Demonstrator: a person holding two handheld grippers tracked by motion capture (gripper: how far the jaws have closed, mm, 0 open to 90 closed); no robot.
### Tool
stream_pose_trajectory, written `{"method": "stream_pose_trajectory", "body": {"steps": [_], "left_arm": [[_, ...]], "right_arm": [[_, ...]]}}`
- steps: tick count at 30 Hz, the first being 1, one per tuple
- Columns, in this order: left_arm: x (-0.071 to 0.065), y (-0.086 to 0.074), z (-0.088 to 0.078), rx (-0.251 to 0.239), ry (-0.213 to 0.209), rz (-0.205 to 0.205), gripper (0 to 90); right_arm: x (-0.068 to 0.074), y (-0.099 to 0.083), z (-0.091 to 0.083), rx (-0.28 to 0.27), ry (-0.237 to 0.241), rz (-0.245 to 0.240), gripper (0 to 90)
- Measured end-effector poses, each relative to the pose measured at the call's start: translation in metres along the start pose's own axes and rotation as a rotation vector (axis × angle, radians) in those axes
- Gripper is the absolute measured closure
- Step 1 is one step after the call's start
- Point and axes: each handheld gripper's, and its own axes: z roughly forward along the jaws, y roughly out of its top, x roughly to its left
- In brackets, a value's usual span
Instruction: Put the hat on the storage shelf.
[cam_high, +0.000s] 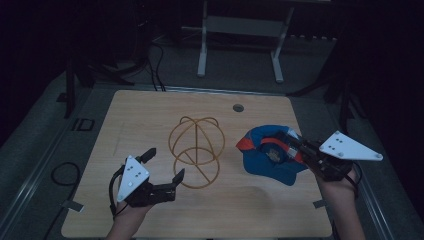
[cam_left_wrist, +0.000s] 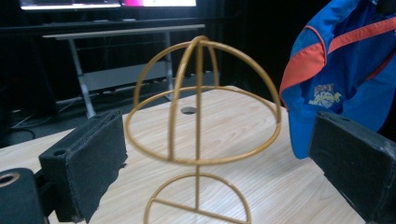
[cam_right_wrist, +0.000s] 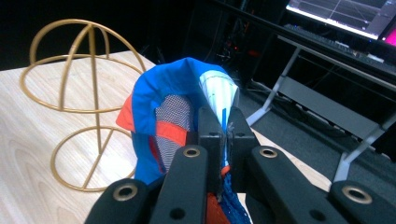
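Note:
A gold wire hat stand (cam_high: 196, 151) stands upright in the middle of the wooden table (cam_high: 150, 105). A blue cap with orange trim (cam_high: 270, 152) hangs to its right, lifted off the table, with my right gripper (cam_high: 295, 145) shut on its edge. In the right gripper view the jaws (cam_right_wrist: 223, 133) pinch the blue and white fabric (cam_right_wrist: 187, 98), and the stand (cam_right_wrist: 79, 88) is off to the left. My left gripper (cam_high: 162, 165) is open, left of the stand's base. Its pads (cam_left_wrist: 88, 158) frame the stand (cam_left_wrist: 201, 121), with the cap (cam_left_wrist: 341, 70) at upper right.
A round cable hole (cam_high: 238, 107) sits near the table's far edge. A grey metal frame (cam_high: 240, 30) stands on the floor beyond the table. Cables (cam_high: 65, 172) lie on the floor at left. Lit monitors (cam_right_wrist: 345, 18) glow in the dark background.

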Motion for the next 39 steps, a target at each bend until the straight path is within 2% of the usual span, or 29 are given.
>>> {"method": "stream_pose_trajectory", "body": {"steps": [4, 10, 14, 18, 19, 21, 25, 31, 33, 36, 39], "left_arm": [[-0.006, 0.009, 0.012, 0.001, -0.035, 0.006, 5.2], [-0.02, 0.024, 0.036, 0.007, -0.09, 0.023, 5.2], [-0.031, 0.033, 0.054, 0.022, -0.114, 0.06, 5.6], [-0.039, 0.042, 0.071, 0.04, -0.166, 0.069, 6.7], [-0.041, 0.045, 0.074, 0.037, -0.187, 0.079, 7.9], [-0.046, 0.05, 0.079, 0.024, -0.188, 0.107, 12.0], [-0.057, 0.059, 0.091, 0.037, -0.228, 0.141, 14.6], [-0.074, 0.063, 0.112, 0.071, -0.274, 0.153, 16.6], [-0.08, 0.063, 0.118, 0.082, -0.281, 0.182, 20.3], [-0.084, 0.063, 0.125, 0.102, -0.286, 0.183, 25.7], [-0.087, 0.063, 0.13, 0.112, -0.291, 0.182, 36.1]], "right_arm": [[0.006, 0.0, -0.006, -0.017, 0.001, -0.01, 87.9], [0.012, -0.001, -0.007, -0.003, 0.018, -0.017, 87.9], [0.015, -0.002, -0.007, -0.006, 0.036, -0.015, 87.9], [0.021, -0.001, -0.007, -0.009, 0.057, -0.024, 87.9], [0.022, 0.0, -0.007, -0.009, 0.061, -0.027, 87.9], [0.023, 0.0, -0.006, -0.01, 0.068, -0.033, 87.9], [0.025, 0.0, -0.005, -0.012, 0.079, -0.032, 87.8], [0.028, 0.001, -0.005, -0.013, 0.084, -0.041, 87.8], [0.029, 0.001, -0.005, -0.014, 0.086, -0.039, 87.8], [0.03, 0.001, -0.005, -0.012, 0.089, -0.044, 87.8], [0.031, 0.001, -0.005, -0.015, 0.093, -0.049, 87.8]]}}
